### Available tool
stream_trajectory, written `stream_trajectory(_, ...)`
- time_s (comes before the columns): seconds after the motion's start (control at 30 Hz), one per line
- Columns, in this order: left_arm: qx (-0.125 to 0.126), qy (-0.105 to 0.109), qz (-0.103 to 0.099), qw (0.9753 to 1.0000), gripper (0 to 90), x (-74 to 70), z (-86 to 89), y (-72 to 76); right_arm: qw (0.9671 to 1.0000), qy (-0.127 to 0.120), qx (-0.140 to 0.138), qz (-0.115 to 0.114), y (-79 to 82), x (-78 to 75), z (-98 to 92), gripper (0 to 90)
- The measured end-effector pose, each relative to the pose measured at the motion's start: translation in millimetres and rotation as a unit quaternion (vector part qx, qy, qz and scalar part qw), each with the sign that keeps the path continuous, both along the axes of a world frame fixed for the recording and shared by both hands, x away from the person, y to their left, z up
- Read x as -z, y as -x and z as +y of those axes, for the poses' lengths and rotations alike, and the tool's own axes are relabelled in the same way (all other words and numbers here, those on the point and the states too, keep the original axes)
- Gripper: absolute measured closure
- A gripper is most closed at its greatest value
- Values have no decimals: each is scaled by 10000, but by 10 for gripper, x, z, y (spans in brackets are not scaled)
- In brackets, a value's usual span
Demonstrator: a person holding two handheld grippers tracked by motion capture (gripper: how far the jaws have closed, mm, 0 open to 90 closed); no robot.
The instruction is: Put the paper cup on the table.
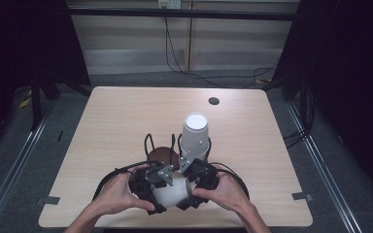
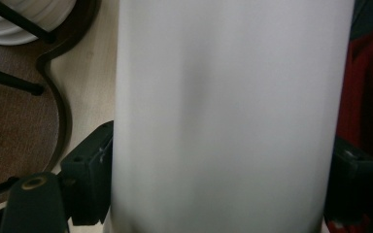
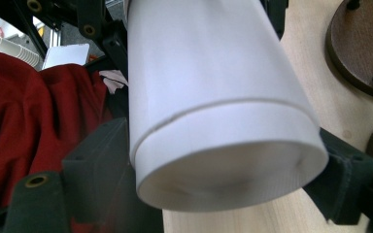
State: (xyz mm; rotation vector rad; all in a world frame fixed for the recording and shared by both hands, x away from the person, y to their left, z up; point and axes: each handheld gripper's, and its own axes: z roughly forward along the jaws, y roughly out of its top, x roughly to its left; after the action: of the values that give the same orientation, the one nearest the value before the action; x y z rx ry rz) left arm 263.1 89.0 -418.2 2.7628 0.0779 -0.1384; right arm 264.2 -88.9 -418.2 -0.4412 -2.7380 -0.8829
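Observation:
A white paper cup (image 1: 172,192) lies on its side just above the table's front edge, held between both grippers. My left gripper (image 1: 151,187) is shut on it; in the left gripper view the cup wall (image 2: 223,97) sits between the two black jaws of the left gripper (image 2: 221,184). My right gripper (image 1: 200,178) is shut on the same cup from the other side. In the right gripper view the cup (image 3: 209,73) shows its recessed bottom end, ringed by a thin line, inside the right gripper (image 3: 221,170).
Behind the grippers a rack with a dark round wooden base (image 1: 164,154) and black wire loops holds an upturned stack of white cups (image 1: 194,132). The wooden table (image 1: 121,121) has a small round hole (image 1: 213,101) at the back. A red cloth (image 3: 24,121) lies below the front edge.

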Motion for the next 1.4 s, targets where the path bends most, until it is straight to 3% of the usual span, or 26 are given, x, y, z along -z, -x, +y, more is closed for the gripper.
stream_trajectory(0.23, 99, 50, 91, 9999, 172, 7, -17, 14, 9999, -36, -103, -20, 14, 4, 8, 214)
stream_trajectory(0.33, 111, 55, 41, 9999, 172, 15, -21, 29, 10000, -5, 4, 44, 22, 2, 6, 239)
stream_trajectory(0.53, 230, 4, 1, 9997, 171, 36, -37, 39, 9999, 46, -136, 83, 25, 16, 6, 257)
stream_trajectory(0.73, 226, 185, -218, 9993, 153, 13, 13, 45, 9999, 59, -80, -59, 33, -11, 5, 265)
stream_trajectory(1.03, 192, 315, -124, 9992, 139, 36, 21, 17, 10000, 34, -55, -25, 15, 6, -6, 265)
stream_trajectory(1.23, 126, 437, -301, 9985, 137, 39, 51, 15, 9999, 18, 22, -135, 29, -19, 2, 267)
stream_trajectory(1.4, 234, 593, -477, 9968, 135, 41, 82, 11, 9998, 6, 75, -167, 19, -16, -3, 268)
